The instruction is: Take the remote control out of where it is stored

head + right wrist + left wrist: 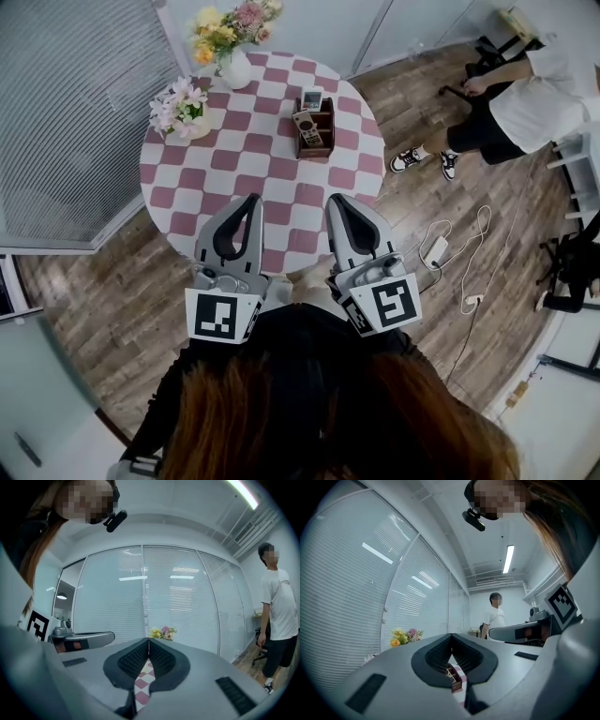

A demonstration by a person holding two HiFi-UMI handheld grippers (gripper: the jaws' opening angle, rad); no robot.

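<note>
Both claws are pressed together and empty: left gripper (251, 202) and right gripper (333, 200) hover low-centre, the remote control (307, 127) untouched in its holder (328, 133) above.

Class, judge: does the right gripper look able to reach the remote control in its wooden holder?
Probably yes: bare checked cloth lies between the right gripper and the remote; its shut jaws must open.
</note>
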